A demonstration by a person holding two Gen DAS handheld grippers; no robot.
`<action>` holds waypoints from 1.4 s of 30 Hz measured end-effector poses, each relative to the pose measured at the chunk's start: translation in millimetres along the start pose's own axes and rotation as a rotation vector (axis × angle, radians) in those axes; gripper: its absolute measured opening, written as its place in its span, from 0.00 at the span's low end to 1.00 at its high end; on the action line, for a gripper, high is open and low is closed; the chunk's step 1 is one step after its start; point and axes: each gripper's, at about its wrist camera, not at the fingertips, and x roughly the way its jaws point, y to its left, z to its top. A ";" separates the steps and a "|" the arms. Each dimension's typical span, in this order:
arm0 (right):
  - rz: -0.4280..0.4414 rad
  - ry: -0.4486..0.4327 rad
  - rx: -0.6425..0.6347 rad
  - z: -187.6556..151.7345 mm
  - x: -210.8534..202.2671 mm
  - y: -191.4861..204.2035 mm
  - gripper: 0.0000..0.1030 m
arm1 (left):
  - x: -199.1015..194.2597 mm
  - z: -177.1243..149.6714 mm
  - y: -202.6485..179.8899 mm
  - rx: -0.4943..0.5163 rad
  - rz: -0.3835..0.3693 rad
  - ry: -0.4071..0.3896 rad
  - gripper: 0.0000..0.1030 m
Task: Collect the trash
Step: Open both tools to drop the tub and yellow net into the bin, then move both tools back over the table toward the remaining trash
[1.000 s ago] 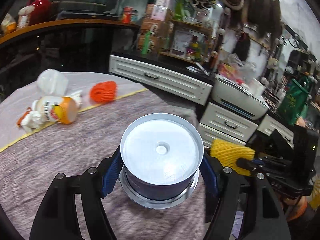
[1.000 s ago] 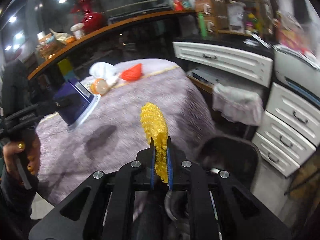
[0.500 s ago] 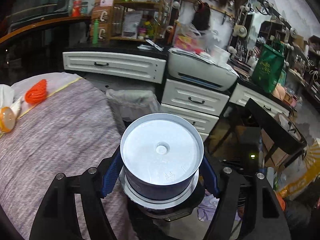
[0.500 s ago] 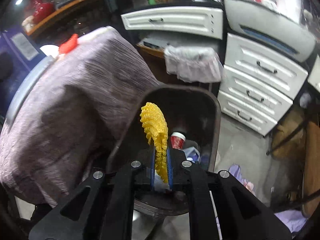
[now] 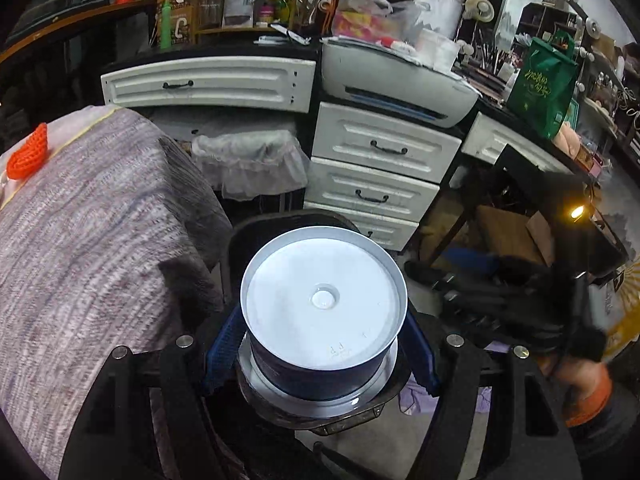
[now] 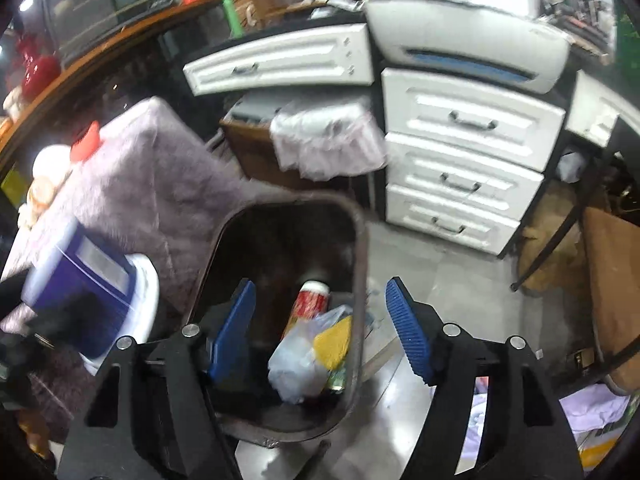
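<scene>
Your right hand-held gripper (image 6: 320, 328) is opening its jaws above the dark trash bin (image 6: 360, 248), nothing between the pads; the yellow foam net (image 6: 332, 342) is lying inside on a plastic bag (image 6: 294, 368). Your left hand-held gripper (image 5: 320, 344) is clamping the blue-and-white container (image 5: 324, 304) over the bin, beside the table (image 5: 80, 240).

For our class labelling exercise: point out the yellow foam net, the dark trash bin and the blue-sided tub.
yellow foam net (image 6: 334, 342), right wrist view, middle of its visible face.
dark trash bin (image 6: 360, 264), right wrist view, right rim.
blue-sided tub (image 5: 324, 300), left wrist view, white base.
</scene>
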 end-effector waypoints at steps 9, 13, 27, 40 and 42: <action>-0.026 -0.075 0.018 17.6 -28.2 -15.8 0.67 | 40.2 -5.4 -12.5 0.047 0.014 0.095 0.68; -0.024 -0.085 0.012 18.4 -31.7 -13.4 0.68 | 56.3 -7.2 -19.3 0.067 0.018 0.131 0.68; -0.011 -0.093 0.014 19.1 -35.7 -10.8 0.68 | 91.9 -17.6 -28.3 0.100 0.039 0.202 0.69; -0.009 -0.154 -0.034 27.0 -57.3 2.6 0.77 | 52.8 -14.9 -39.9 0.153 0.003 0.113 0.87; -0.006 -0.180 -0.054 29.6 -65.9 5.9 0.77 | 38.1 -13.9 -40.8 0.159 -0.001 0.075 0.92</action>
